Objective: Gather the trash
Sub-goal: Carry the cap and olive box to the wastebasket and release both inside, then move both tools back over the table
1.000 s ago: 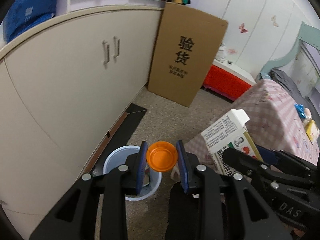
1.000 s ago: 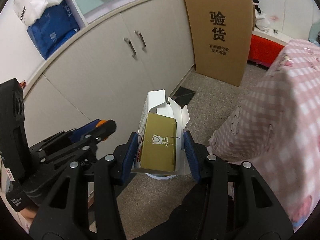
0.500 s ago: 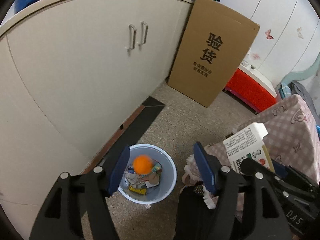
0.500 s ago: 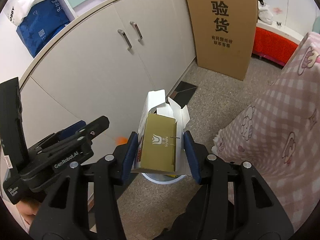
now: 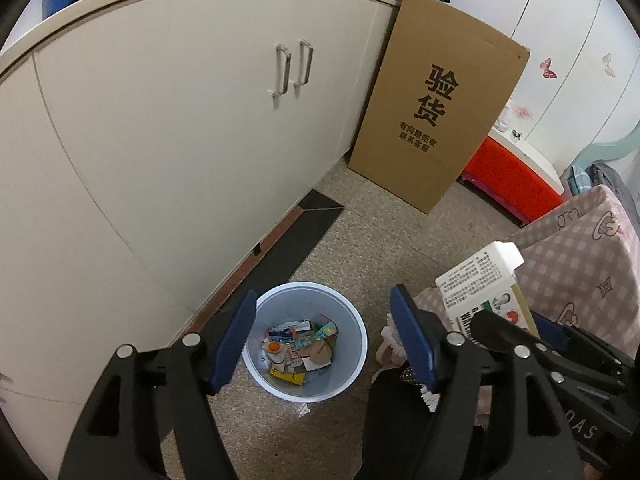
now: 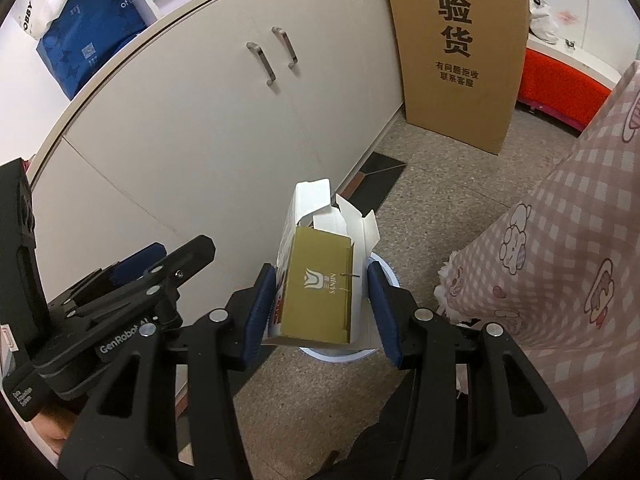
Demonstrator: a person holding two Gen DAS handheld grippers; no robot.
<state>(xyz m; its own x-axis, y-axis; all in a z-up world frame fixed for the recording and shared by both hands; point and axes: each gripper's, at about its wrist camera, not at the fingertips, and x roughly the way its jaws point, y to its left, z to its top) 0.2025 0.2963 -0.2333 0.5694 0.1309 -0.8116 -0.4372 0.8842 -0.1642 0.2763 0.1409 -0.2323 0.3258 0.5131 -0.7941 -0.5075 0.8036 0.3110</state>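
Between the left tongs' (image 5: 324, 340) blue pads sits a pale blue bin (image 5: 352, 322), its litter a mix of white, yellow, green and brown scraps with one orange cap (image 5: 273, 346). The tongs' bodies are black. The right tongs (image 6: 322, 312) grip a carton (image 6: 320, 292) with an olive-gold face bearing a white emblem, white flaps and a red-printed side. Ahead of both, the cabinet (image 5: 180, 128) is cream with silver handles; the board (image 5: 436, 120) beyond is brown with black characters. Right of the tongs hangs a pink-and-white checked cloth (image 6: 580, 248) with cartoon figures. The floor (image 5: 392, 240) is speckled grey-brown, with a black strip (image 5: 300, 236) along the cabinet. Farther right, a red box (image 5: 508, 184).
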